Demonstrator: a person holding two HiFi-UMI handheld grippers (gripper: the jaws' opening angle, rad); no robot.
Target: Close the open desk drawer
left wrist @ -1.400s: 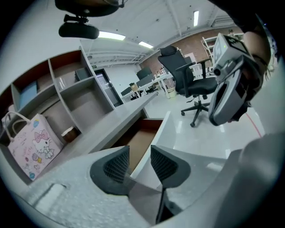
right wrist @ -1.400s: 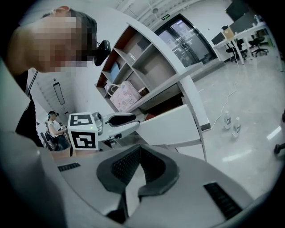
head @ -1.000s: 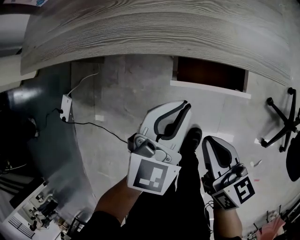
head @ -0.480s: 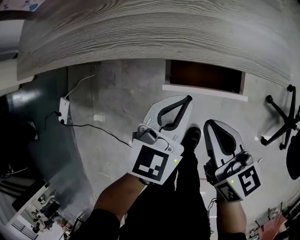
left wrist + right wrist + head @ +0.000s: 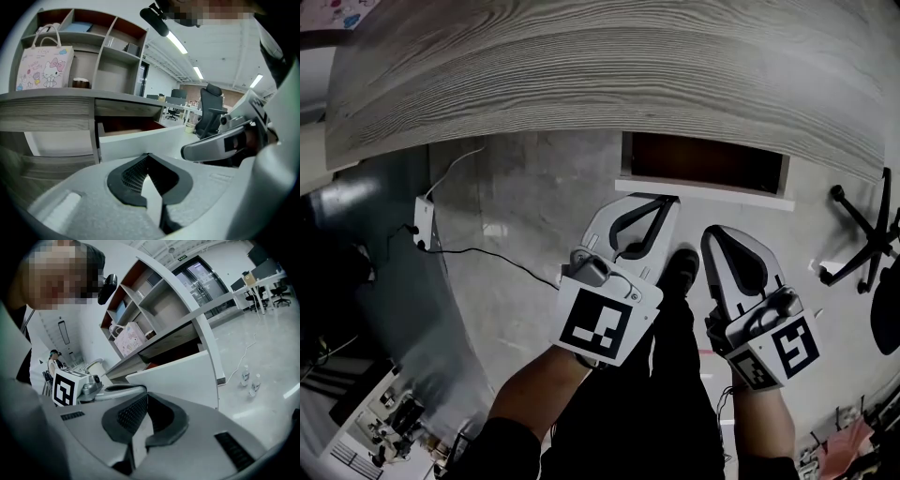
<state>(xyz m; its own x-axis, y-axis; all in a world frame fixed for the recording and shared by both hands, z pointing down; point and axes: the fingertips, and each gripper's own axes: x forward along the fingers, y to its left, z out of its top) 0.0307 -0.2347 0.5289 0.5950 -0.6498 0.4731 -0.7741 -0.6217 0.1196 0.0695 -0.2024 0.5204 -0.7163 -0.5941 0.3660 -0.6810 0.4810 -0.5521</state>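
Observation:
The open drawer (image 5: 703,164) juts out from under the grey wood desk top (image 5: 609,66); its inside is dark brown and its front panel (image 5: 703,190) is white. My left gripper (image 5: 667,200) is shut with nothing in it, its tips right at the drawer's front panel; whether they touch I cannot tell. The left gripper view shows the same jaws (image 5: 148,156) meeting just before the white panel (image 5: 140,140). My right gripper (image 5: 712,234) is also shut and empty, a little short of the panel, to the right of the left one. Its own view has the panel (image 5: 178,376) close ahead.
An office chair base (image 5: 862,244) stands on the floor at right. A power strip with a black cable (image 5: 420,220) lies at left. The person's shoe (image 5: 680,272) is below the drawer. A pink bag (image 5: 44,68) sits on the desk under shelves. Two bottles (image 5: 248,378) stand on the floor.
Both grippers have moved forward toward the drawer front, the left one arriving at the white panel. The left jaws' tips have come together.

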